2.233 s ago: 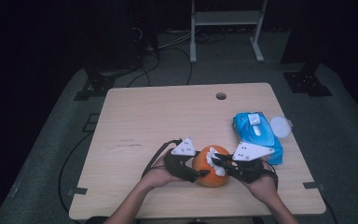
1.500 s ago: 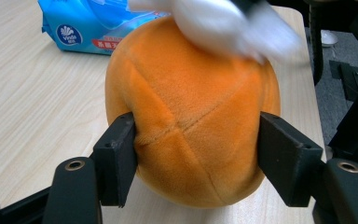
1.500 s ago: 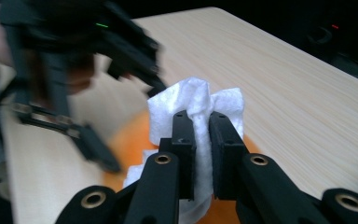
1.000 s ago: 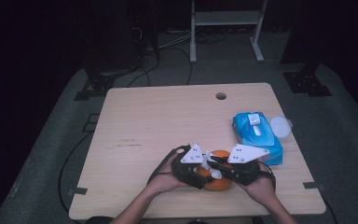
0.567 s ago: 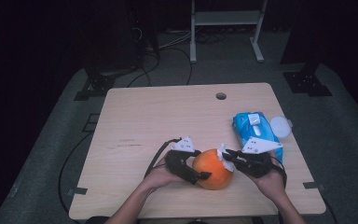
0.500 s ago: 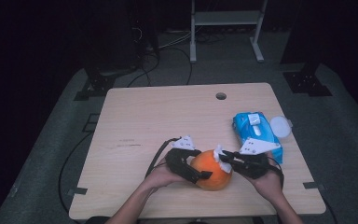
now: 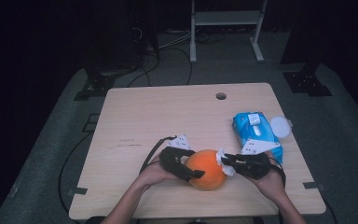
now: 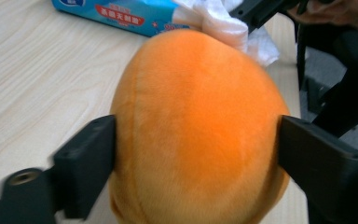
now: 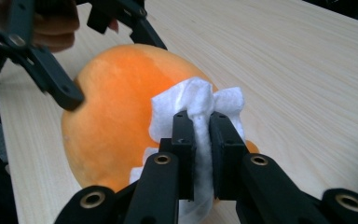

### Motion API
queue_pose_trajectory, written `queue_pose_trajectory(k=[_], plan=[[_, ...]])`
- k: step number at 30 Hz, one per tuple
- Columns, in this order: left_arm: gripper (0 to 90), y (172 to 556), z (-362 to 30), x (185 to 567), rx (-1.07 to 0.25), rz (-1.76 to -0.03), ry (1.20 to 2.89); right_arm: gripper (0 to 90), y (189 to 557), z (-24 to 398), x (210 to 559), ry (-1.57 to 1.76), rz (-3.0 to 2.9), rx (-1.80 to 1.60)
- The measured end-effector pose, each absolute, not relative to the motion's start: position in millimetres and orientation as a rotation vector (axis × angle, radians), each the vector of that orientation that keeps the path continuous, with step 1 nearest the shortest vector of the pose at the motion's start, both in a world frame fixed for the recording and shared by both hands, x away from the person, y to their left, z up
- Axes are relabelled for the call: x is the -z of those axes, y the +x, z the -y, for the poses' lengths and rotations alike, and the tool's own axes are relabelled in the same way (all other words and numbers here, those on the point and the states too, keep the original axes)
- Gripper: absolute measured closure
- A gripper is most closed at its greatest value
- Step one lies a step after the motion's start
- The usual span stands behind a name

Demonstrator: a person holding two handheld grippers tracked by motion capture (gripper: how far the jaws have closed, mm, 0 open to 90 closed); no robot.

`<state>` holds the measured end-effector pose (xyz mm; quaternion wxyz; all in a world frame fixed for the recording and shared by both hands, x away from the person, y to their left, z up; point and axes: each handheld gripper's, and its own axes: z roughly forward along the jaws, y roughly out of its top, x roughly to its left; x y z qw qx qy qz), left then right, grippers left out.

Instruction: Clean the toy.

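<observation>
1. Right gripper (image 9: 199,122): jaws clenched on a wad of white tissue (image 9: 196,100), which bunches out above and below the pads. The wad is pressed against the orange plush ball (image 9: 116,107). I read this as a wiping pass over the ball's surface.

2. Left gripper (image 8: 193,156): jaws sit on either flank of the plush ball (image 8: 193,130), both pads touching the fabric, so it is grasping the ball. These jaws have just been closing after a wide opening, with the ball between them throughout. I take this as a re-grip, not a release.

3. What changed: in the high view, a second ago, both grippers were crowded over the ball and covered most of it. Now the left gripper (image 7: 182,164) lies along the ball's near-left side and the right gripper (image 7: 242,164) is at its right side, so much of the ball's top (image 7: 205,169) shows. The tissue (image 7: 223,161) touches the ball's upper right.

4. Meaning for the work: the ball seems freshly steadied with a new face exposed; wiping can go on along that right side. Judged mid-task, not finished.

5. Position: the ball rests on the wooden table (image 7: 168,116) near the front edge, between both hands.

6. Surroundings: the blue wipes pack (image 7: 256,133) lies just beyond the right gripper, with a round white lid (image 7: 279,127) touching its far side.
</observation>
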<state>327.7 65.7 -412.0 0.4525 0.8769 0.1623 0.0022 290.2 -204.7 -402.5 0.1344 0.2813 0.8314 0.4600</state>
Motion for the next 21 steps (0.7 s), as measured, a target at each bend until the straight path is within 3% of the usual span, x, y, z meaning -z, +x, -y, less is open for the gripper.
queue_pose_trajectory(k=[3,9,12,17,19,21], plan=[[32.6,322.6,-64.8,405.0,-0.069,-0.326,2.133,81.1,287.7,203.9,398.4,0.805,-2.397,-1.381],[36.6,313.5,-61.2,399.7,-0.321,-0.11,2.157,81.1,284.8,207.2,385.3,0.767,-2.355,-1.423],[32.3,317.2,-64.5,408.3,-0.268,-0.109,2.145,81.1,289.8,208.0,390.7,0.785,-2.371,-1.397],[8.9,334.9,-72.3,411.7,-0.063,-0.357,2.124,81.1,290.5,202.0,399.5,0.769,-2.417,-1.341],[11.0,335.7,-70.9,415.0,-0.024,-0.375,2.134,81.1,288.8,201.4,398.7,0.765,-2.421,-1.339],[20.7,329.0,-67.7,414.4,-0.094,-0.309,2.146,81.2,285.1,197.3,396.4,0.747,-2.412,-1.33]])
